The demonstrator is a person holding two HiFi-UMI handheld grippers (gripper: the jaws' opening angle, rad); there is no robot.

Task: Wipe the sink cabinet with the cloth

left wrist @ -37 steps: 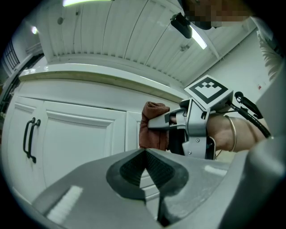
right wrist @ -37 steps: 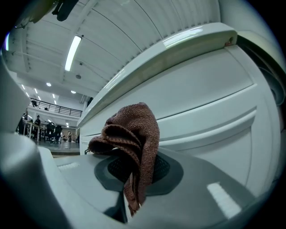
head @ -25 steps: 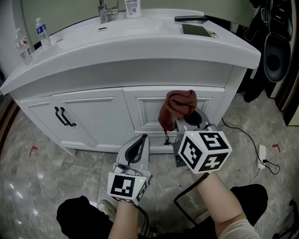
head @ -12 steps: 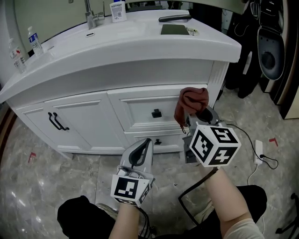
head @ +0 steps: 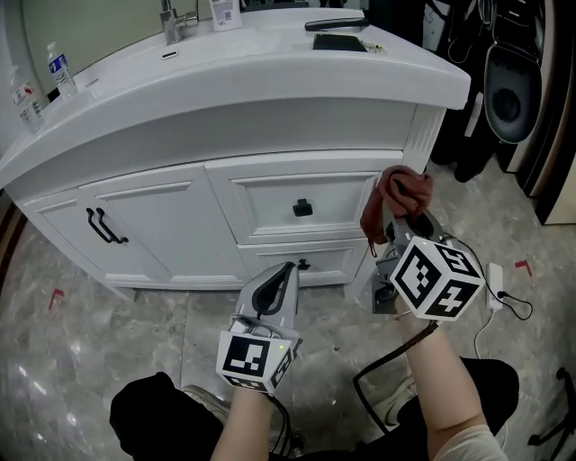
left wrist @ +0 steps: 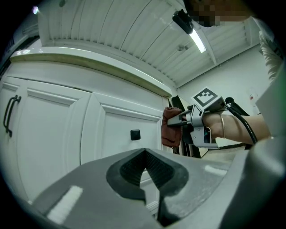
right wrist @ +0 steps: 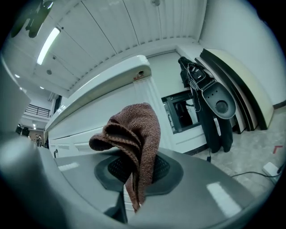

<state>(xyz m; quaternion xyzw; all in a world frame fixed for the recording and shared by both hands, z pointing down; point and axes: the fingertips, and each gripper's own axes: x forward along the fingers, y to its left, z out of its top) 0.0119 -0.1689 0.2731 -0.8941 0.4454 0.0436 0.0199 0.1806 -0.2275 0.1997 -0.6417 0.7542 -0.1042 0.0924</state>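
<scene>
The white sink cabinet [head: 180, 203] stands before me, with a door at the left and two drawers with dark knobs. My right gripper [head: 398, 232] is shut on a reddish-brown knitted cloth [head: 396, 198], held at the cabinet's right front corner, beside the upper drawer [head: 301, 203]. In the right gripper view the cloth [right wrist: 132, 138] droops from between the jaws, with the countertop corner [right wrist: 138, 71] behind. My left gripper [head: 274, 284] hangs low before the lower drawer, shut with nothing in it. The left gripper view shows the drawer knob [left wrist: 135, 134] and the cloth [left wrist: 170, 129].
On the countertop [head: 270, 67] are a faucet [head: 168, 20], two water bottles [head: 58, 65] at the left, and dark flat items [head: 340, 40] at the back right. Black bags and gear [head: 504, 99] stand right of the cabinet. A white cable and adapter [head: 495, 275] lie on the marble floor.
My right gripper has carried the cloth rightward along the cabinet front, from the drawer's middle to the right corner. The left gripper has stayed about where it was, still shut.
</scene>
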